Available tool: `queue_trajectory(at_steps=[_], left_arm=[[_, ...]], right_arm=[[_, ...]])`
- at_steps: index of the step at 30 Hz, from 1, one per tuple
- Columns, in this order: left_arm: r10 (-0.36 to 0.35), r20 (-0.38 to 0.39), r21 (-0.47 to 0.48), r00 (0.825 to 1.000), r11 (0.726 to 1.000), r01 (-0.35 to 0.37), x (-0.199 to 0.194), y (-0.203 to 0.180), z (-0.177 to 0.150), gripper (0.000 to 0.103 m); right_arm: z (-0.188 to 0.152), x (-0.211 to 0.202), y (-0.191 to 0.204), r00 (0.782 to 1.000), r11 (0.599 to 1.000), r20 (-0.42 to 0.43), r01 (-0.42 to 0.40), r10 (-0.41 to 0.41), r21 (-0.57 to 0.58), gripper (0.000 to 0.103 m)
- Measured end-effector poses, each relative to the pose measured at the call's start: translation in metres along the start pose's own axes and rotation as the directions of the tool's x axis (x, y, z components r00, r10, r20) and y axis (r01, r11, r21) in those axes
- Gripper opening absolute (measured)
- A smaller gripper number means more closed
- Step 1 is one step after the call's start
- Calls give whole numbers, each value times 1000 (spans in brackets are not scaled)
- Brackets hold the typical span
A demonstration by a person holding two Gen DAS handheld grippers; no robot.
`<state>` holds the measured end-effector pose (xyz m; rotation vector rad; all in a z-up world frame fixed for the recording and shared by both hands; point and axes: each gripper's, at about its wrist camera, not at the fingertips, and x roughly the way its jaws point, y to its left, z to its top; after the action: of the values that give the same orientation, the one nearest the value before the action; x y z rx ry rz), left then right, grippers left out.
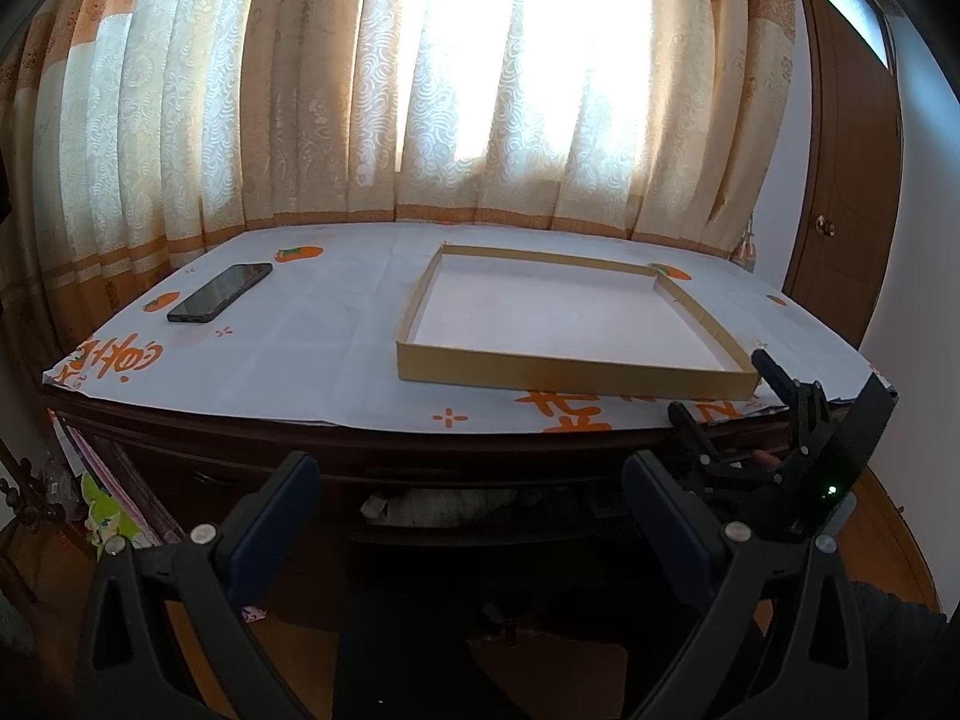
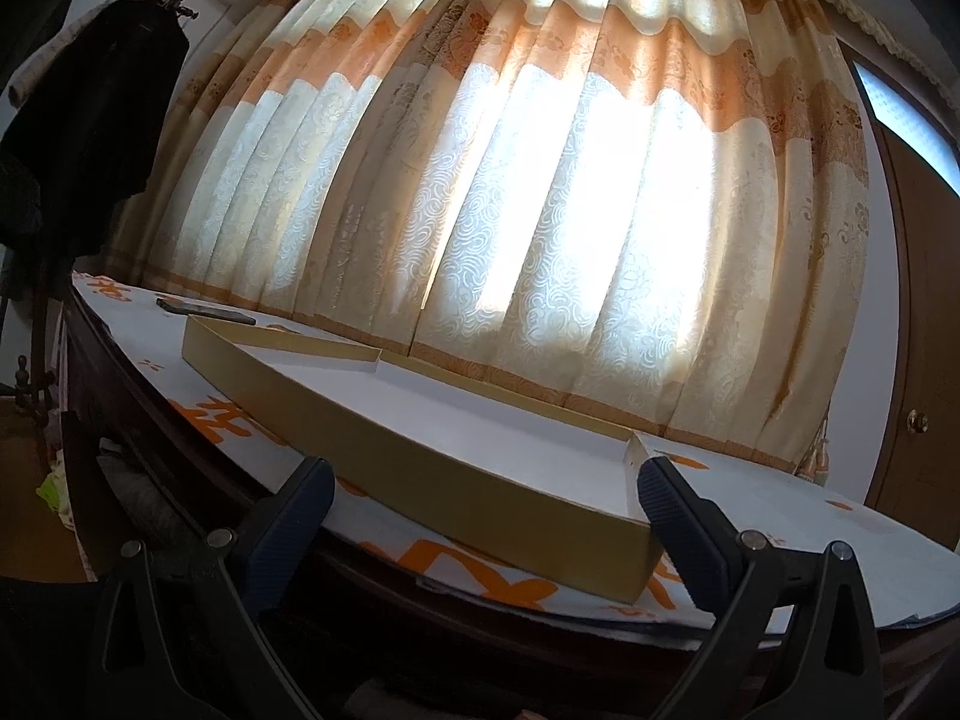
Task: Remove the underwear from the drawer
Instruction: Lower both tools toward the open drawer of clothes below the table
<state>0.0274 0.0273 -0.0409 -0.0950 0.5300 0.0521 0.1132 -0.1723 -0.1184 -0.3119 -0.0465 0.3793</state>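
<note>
The dark wooden drawer [image 1: 468,531] under the table's front edge stands slightly open. Pale grey cloth, likely the underwear [image 1: 444,505], shows in the gap. My left gripper [image 1: 471,480] is open and empty, its fingers either side of the gap, a little in front of it. My right gripper [image 2: 486,489] is open and empty, level with the table's front edge, facing the shallow box. It also shows in the left wrist view [image 1: 732,402] at the table's right corner. In the right wrist view the drawer is not clearly seen.
A shallow gold cardboard box lid [image 1: 570,372] lies on the white, orange-printed tablecloth [image 1: 312,348]. A black phone [image 1: 219,292] lies at the left. Curtains [image 1: 420,90] hang behind. A brown door [image 1: 840,180] is at the right; dark clothes [image 2: 90,132] hang at the left.
</note>
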Motion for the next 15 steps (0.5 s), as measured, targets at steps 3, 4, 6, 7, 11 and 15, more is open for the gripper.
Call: queue_trajectory(at_steps=[3,4,6,7,11,15], left_arm=[[4,0,-1,1000,1000,-4,0,1,0,103],[5,-2,-2,1000,1000,-5,1,2,1,103],[6,-4,-5,1000,1000,-7,1,3,1,103],[8,-5,-6,1000,1000,-8,1,4,1,103],[10,-6,-6,1000,1000,-10,1,4,1,103],[14,-5,-8,1000,1000,-14,2,8,2,103]], right_arm=[[1,-5,-2,1000,1000,-7,-7,7,19,102],[0,-6,-2,1000,1000,-10,-7,7,20,102],[1,-9,-2,1000,1000,-17,-11,12,23,102],[1,-10,-2,1000,1000,-22,-17,18,26,102],[0,-12,-2,997,999,-62,-34,36,41,102],[0,-19,-3,997,997,-59,-36,40,61,102]])
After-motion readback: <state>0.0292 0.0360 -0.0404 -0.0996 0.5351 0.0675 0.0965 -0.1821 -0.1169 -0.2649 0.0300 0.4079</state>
